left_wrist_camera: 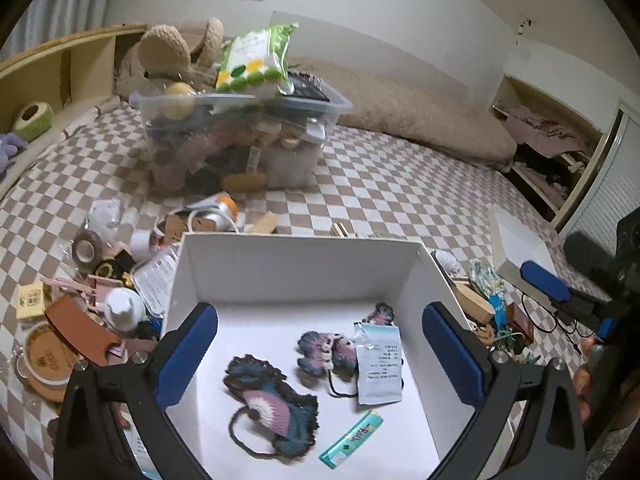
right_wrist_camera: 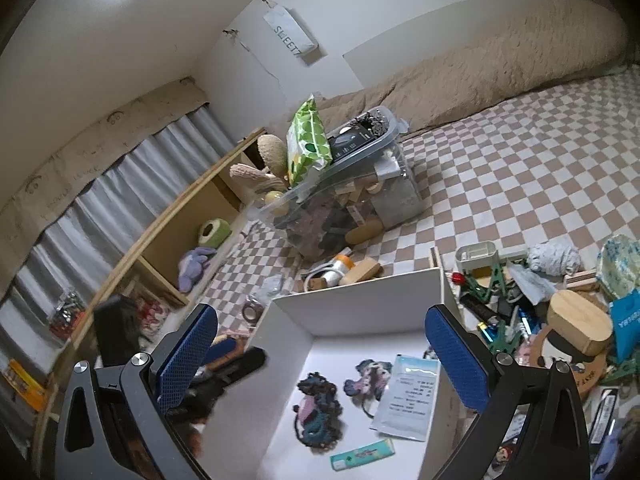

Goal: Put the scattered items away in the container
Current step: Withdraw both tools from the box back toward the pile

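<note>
In white box (left_wrist_camera: 304, 268) | two crocheted pieces, sachet, teal strip | both jaws spread, empty

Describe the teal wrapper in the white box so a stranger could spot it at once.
Find the open white box on the checkered bedspread. On its floor, nearest the camera and below the white paper sachet, lies the teal wrapper. It alone is slim, glossy and bright teal; the crocheted pieces beside it are dark yarn.

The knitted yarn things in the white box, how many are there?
3. One big blue-and-pink knitted piece lies near the front, a smaller one sits beside the white packet, and a third peeks out behind that packet. More could be hidden underneath.
</note>
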The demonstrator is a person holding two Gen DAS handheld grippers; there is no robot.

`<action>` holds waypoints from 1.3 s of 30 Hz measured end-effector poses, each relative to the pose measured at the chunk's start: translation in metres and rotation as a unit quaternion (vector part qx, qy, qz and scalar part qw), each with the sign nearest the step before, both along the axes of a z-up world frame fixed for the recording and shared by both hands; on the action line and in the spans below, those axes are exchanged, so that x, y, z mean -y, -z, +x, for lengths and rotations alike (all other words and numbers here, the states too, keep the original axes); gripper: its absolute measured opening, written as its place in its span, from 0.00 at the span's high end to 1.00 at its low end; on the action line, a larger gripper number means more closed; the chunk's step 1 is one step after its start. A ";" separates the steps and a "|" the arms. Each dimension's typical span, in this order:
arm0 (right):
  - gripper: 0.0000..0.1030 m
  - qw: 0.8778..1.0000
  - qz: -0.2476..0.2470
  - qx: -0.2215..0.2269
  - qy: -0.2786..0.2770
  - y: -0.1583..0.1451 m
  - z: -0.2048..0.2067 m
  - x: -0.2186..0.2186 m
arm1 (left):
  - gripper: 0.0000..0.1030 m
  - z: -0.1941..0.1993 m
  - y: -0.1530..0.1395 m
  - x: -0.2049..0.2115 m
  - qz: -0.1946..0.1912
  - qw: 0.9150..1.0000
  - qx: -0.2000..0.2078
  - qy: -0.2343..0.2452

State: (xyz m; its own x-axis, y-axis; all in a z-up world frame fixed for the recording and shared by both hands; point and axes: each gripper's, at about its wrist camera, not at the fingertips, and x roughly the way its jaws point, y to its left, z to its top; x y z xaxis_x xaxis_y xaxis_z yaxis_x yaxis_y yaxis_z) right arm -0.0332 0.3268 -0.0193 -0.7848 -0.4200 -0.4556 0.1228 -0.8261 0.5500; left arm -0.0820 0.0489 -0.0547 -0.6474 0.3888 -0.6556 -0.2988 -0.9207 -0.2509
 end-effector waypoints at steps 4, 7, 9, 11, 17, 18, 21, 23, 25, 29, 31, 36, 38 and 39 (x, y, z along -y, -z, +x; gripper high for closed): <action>0.00 1.000 0.025 0.005 0.006 0.005 0.002 0.004 | 0.00 0.003 -0.005 0.006 -0.013 1.000 -0.023 -0.009; 0.00 0.999 0.038 0.010 0.011 0.009 0.003 0.005 | 0.00 0.006 -0.008 0.007 -0.024 0.999 -0.042 -0.012; 0.00 0.999 0.051 0.013 0.014 0.011 0.004 0.008 | 0.00 0.008 -0.009 0.007 -0.038 0.998 -0.049 -0.017; 0.00 0.998 0.065 0.016 0.017 0.012 0.004 0.010 | 0.00 0.010 -0.009 0.009 -0.044 0.997 -0.058 -0.019; 0.00 0.995 0.098 0.018 0.021 0.016 0.005 0.018 | 0.00 0.011 -0.007 0.011 -0.053 0.997 -0.060 -0.009; 0.00 0.994 0.105 0.020 0.023 0.017 0.005 0.019 | 0.00 0.011 -0.007 0.012 -0.055 0.997 -0.060 -0.012; 0.00 0.991 0.125 0.026 0.028 0.021 0.005 0.023 | 0.00 0.011 -0.008 0.014 -0.053 0.997 -0.059 -0.014; 0.00 0.990 0.136 0.031 0.031 0.024 0.004 0.024 | 0.00 0.011 -0.008 0.016 -0.053 0.997 -0.059 -0.016; 0.00 0.988 0.149 0.034 0.033 0.027 0.004 0.026 | 0.00 0.010 -0.008 0.017 -0.056 0.996 -0.060 -0.018; 0.00 0.985 0.166 0.032 0.035 0.028 0.005 0.028 | 0.00 0.010 -0.007 0.019 -0.056 0.996 -0.061 -0.022; 0.00 0.985 0.169 0.031 0.035 0.028 0.005 0.029 | 0.00 0.010 -0.007 0.020 -0.055 0.996 -0.061 -0.024; 0.00 0.984 0.174 0.030 0.034 0.028 0.005 0.032 | 0.00 0.010 -0.006 0.022 -0.053 0.997 -0.059 -0.027; 0.00 0.984 0.173 0.029 0.035 0.028 0.005 0.031 | 0.00 0.010 -0.006 0.023 -0.055 0.996 -0.061 -0.030; 0.00 0.984 0.174 0.028 0.037 0.028 0.005 0.031 | 0.00 0.010 -0.007 0.025 -0.056 0.996 -0.062 -0.033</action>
